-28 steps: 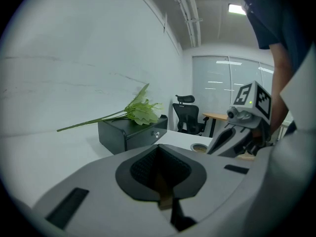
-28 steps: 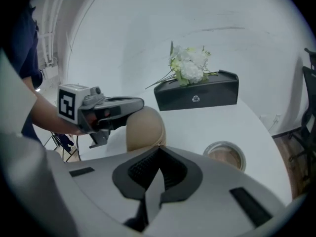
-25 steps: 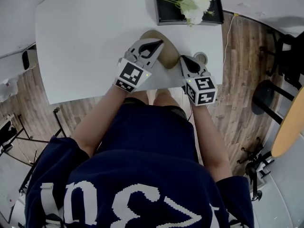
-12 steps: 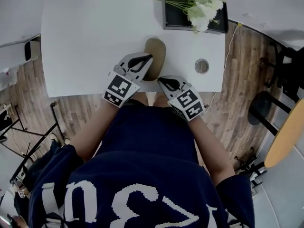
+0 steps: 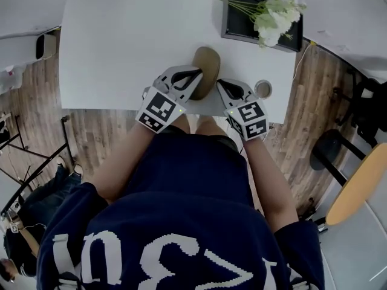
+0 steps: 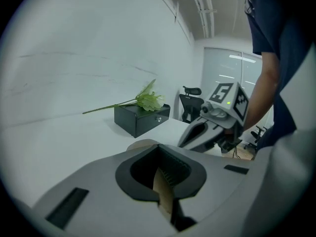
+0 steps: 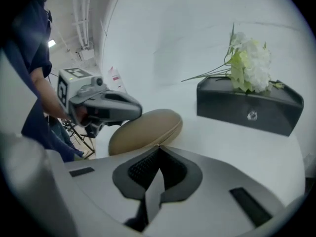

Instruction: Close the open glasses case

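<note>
Since a second ago the tan glasses case has gone from spread open to shut, and the right claw has come back up from the table's edge to its side.

Head view: the case is a smooth, matte oval pod near the front edge of the white table. The left claw lies over its left flank, the right claw just beside it.

Left gripper view: grey ribbed jaws are closed together, with tan showing through the slit beneath. Whether the tips press on the case I cannot tell.

Right gripper view: only here does the seam round the shell show, lid down. This claw is closed and empty. Behind stands a black box bearing white flowers.
</note>
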Demonstrator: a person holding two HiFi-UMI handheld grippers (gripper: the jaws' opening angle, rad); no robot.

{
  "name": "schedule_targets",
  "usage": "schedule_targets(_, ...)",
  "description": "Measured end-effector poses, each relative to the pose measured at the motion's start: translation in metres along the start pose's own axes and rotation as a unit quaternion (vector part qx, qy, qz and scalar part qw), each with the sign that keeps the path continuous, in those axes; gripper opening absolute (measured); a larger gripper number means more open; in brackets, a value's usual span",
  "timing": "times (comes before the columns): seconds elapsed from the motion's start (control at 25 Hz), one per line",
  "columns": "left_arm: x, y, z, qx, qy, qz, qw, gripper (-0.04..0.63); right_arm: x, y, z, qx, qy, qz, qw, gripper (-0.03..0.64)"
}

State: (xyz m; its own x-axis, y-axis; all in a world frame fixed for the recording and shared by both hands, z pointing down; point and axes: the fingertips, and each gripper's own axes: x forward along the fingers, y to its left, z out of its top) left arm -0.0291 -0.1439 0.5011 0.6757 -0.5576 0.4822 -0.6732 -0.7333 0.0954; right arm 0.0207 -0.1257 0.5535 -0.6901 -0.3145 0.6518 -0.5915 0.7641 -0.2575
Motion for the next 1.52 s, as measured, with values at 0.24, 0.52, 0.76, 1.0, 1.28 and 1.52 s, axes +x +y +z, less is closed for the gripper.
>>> schedule_targets(0.24,0.000,0.001,0.000,-0.009,-0.002,0.006,0.9999,0.015,0.029,-0.056,0.044,-0.046,-0.009,-0.042,0.998,0.021)
schedule_targets(0.52,0.008,-0.017,0.002,0.032,0.038,-0.033,0.9982,0.015,-0.004,-0.052,0.016,-0.047,0.015,-0.040,0.998,0.021)
schedule_targets(0.76,0.010,-0.034,0.002,0.060,0.058,-0.060,0.9947,0.015,-0.047,-0.009,-0.031,-0.037,0.050,0.012,0.998,0.021)
schedule_targets(1.0,0.010,-0.041,-0.001,0.079,0.049,-0.073,0.9930,0.015,-0.046,-0.018,-0.037,-0.062,0.062,0.009,0.996,0.021)
schedule_targets(1.28,0.010,-0.041,-0.001,0.071,0.046,-0.080,0.9931,0.015,-0.017,-0.052,-0.006,-0.116,0.060,0.011,0.991,0.021)
schedule_targets(1.52,0.011,-0.038,0.000,0.055,0.043,-0.078,0.9945,0.015,-0.010,-0.059,0.004,-0.112,0.064,0.036,0.991,0.025)
